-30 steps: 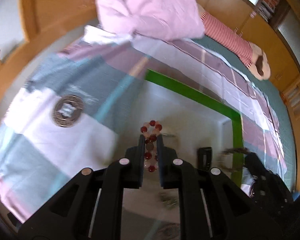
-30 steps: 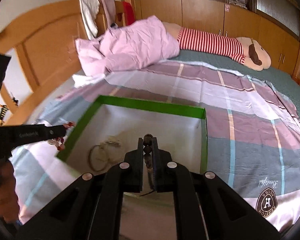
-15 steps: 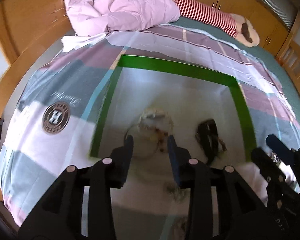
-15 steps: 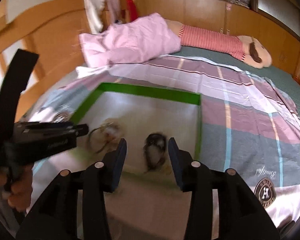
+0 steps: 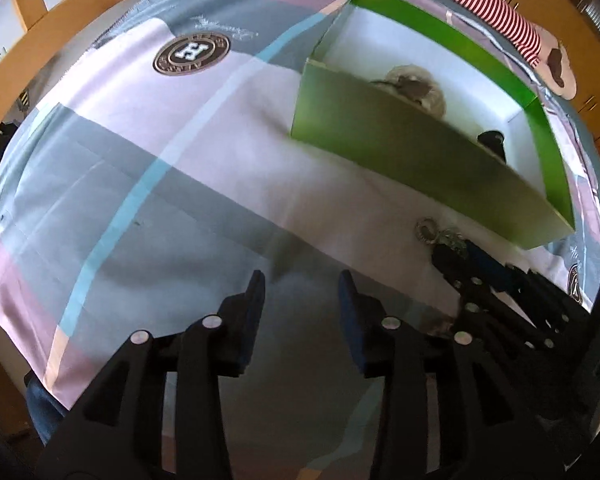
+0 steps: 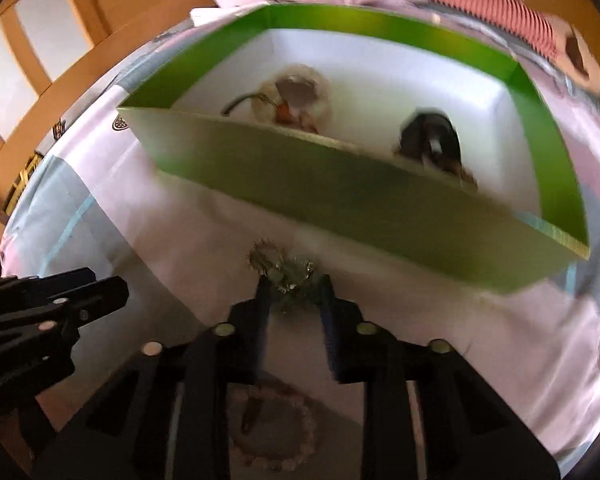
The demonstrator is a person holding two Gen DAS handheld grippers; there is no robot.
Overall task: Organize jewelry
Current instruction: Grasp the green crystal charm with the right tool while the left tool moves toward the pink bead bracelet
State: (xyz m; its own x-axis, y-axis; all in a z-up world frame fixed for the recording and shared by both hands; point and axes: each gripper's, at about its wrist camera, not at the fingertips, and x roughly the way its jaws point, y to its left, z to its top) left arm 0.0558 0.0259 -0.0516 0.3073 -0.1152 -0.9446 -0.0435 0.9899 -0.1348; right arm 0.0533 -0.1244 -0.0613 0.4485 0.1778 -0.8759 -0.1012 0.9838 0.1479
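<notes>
Withdrawn from green-walled cardboard box (image 6: 340, 196); both grippers now wide, empty. Right gripper (image 6: 292, 292) straddling silvery metal trinket cluster (image 6: 284, 268) on patchwork bedsheet (image 5: 172, 184); left gripper (image 5: 300, 292) over bare sheet.

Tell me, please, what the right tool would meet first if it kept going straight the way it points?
Most likely the silver jewelry piece lying on the bedspread between the open right tool's tips; past it stands the near wall of the green box. Depth is hard to judge.
</notes>
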